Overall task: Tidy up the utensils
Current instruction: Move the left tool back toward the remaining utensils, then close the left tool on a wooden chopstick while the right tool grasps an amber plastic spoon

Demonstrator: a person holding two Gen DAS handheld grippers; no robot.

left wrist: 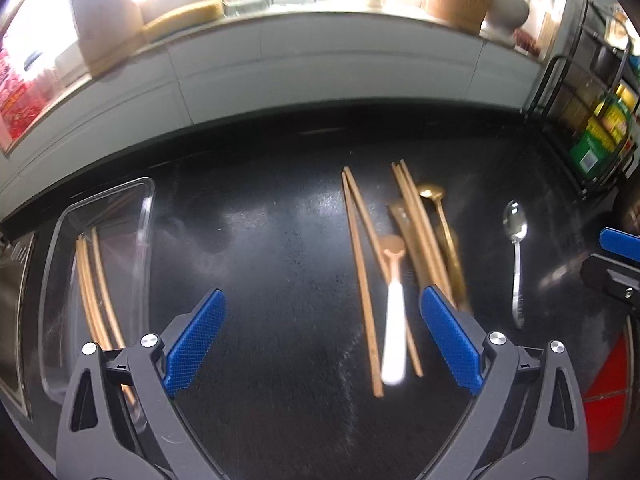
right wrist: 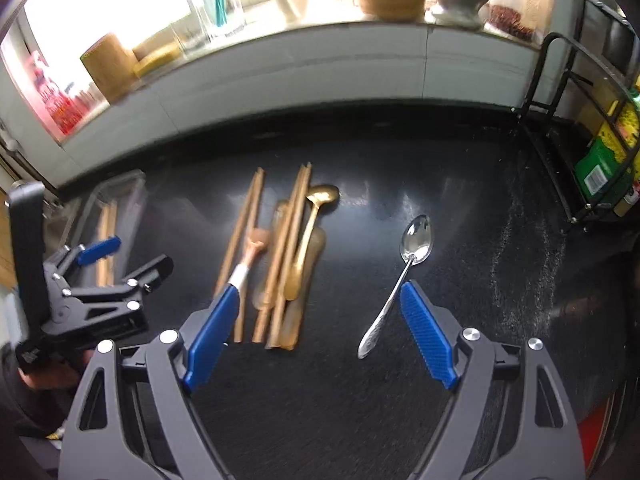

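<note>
Wooden chopsticks [left wrist: 360, 264], a white-handled copper spoon [left wrist: 394, 312] and a gold spoon [left wrist: 442, 224] lie in a loose pile on the black counter [left wrist: 260, 248]. A silver spoon [left wrist: 517, 248] lies apart to the right. A clear tray [left wrist: 100, 248] at the left holds several chopsticks [left wrist: 94, 288]. My left gripper [left wrist: 322, 328] is open and empty above the counter, its right finger by the pile. My right gripper [right wrist: 316, 332] is open and empty, with the silver spoon [right wrist: 400, 280] beside its right finger and the pile [right wrist: 280, 264] by its left finger.
A black wire rack [right wrist: 568, 148] with green and yellow packets stands at the right. A white tiled ledge [right wrist: 320, 68] behind the counter carries jars, bamboo holders and a mortar. The left gripper also shows in the right wrist view [right wrist: 120, 256] over the tray [right wrist: 120, 196].
</note>
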